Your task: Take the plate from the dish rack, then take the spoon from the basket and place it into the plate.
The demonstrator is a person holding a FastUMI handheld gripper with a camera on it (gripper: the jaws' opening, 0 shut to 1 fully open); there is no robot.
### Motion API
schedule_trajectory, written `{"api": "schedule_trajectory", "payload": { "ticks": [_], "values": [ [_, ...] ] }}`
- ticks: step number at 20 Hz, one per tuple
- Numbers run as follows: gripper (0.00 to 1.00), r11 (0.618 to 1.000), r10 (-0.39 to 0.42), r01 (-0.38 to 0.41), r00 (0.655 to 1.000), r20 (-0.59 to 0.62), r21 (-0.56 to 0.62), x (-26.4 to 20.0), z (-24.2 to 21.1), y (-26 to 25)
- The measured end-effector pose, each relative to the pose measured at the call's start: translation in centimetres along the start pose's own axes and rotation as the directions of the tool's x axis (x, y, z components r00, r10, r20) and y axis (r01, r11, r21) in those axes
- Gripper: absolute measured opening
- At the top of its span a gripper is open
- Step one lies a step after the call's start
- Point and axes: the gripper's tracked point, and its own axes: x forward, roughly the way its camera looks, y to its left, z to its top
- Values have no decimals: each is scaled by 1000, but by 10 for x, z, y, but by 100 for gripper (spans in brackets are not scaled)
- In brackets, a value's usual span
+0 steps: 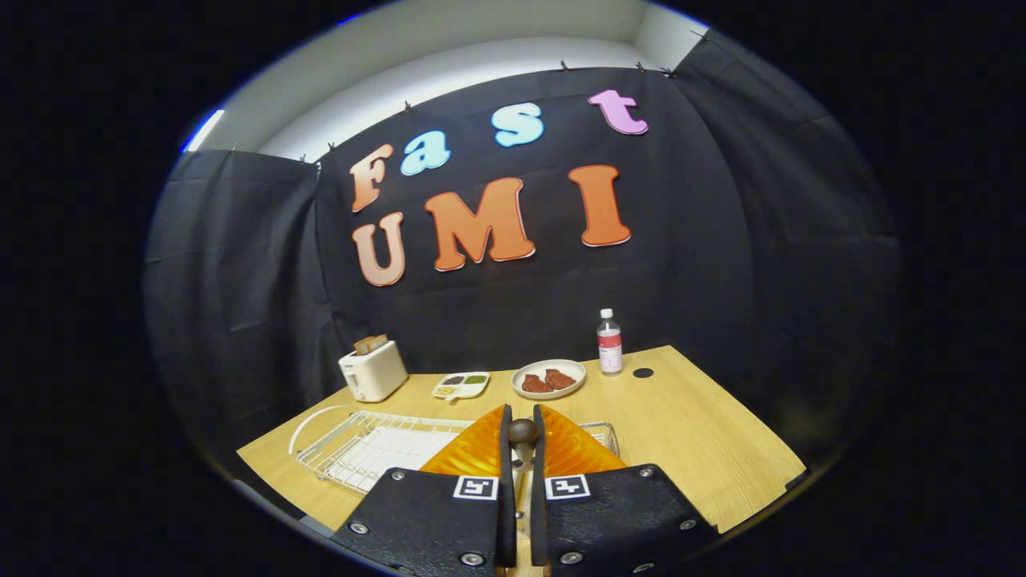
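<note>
Light: bright overhead, strongest above the booth's wall, beyond the claw (521,437)
Tabletop (705,433): evenly lit, soft shadows
Edges: strong fisheye bending
Focus: sharp ahead, claw slightly soft

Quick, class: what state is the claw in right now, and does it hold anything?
Claw: closed, its fingers pressing from both sides on the thin handle of a spoon with a dark round wooden end, above the white wire dish rack.

Gripper-mounted fisheye, forward over table (705,433)

Spoon (523,433) dk brown; toaster (373,371) white; table (705,441) lt wood.
</note>
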Motion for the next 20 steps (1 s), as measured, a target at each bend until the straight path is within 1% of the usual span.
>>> {"api": "schedule_trajectory", "payload": {
  "ticks": [4,7,10,13,14,17,20],
  "values": [
    [7,992,124,-124,992,0,-23,-29,-5,44],
    [7,982,187,-188,981,-45,-17,-38,-38,65],
    [7,972,234,-236,967,-99,-4,-39,-74,76],
    [7,962,272,-270,959,-77,32,-40,-80,76],
    [7,956,291,-288,954,-69,46,-44,-80,78],
    [7,932,361,-360,932,-36,35,-62,-81,85],
    [7,927,373,-369,922,-102,63,-60,-121,83]
  ]
}}
